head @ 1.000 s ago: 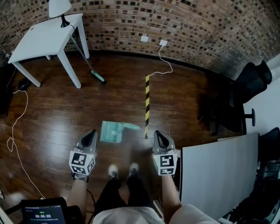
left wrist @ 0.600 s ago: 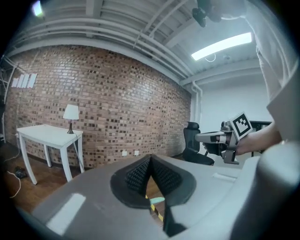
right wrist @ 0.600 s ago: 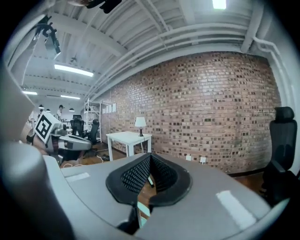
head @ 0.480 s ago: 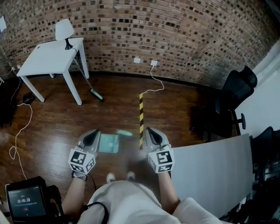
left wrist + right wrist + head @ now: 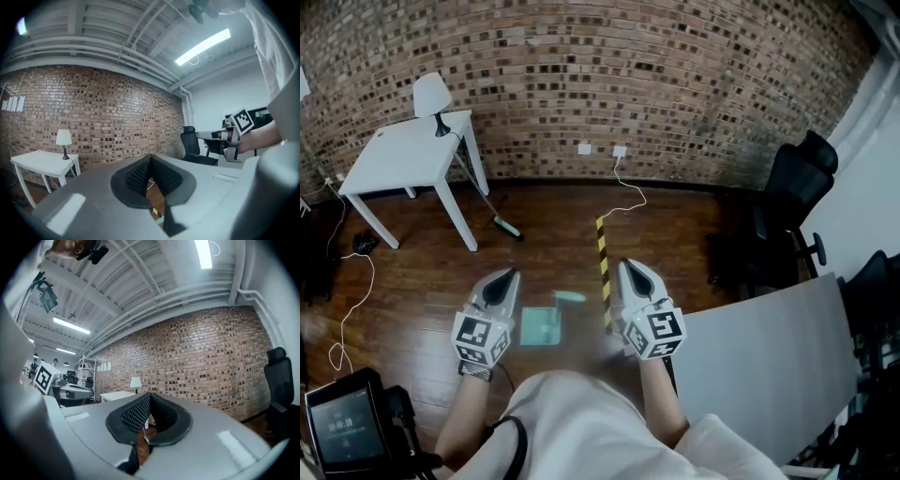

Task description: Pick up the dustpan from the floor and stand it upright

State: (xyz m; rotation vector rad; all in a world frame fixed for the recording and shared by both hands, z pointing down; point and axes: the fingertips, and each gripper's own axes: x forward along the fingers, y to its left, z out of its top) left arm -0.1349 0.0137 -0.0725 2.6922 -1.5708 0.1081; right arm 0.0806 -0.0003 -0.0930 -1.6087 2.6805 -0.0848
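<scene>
The dustpan [image 5: 540, 326] lies flat on the wood floor [image 5: 412, 281], right in front of the person. Its handle [image 5: 569, 297] sticks out to the right, near the striped tape [image 5: 602, 258].

The left gripper [image 5: 507, 276] and the right gripper [image 5: 628, 268] are up in the air, side by side. From above, the dustpan shows in the gap between them. It is down on the floor and neither gripper touches it.

Both grippers point level at the brick wall [image 5: 675, 84], not down at the dustpan. The left gripper's jaws are pressed tight together with nothing in them. The right gripper's jaws are pressed tight together too, and they are empty as well.

Far off by the wall stands a white table [image 5: 398, 155] with a lamp [image 5: 431, 94] on it.
</scene>
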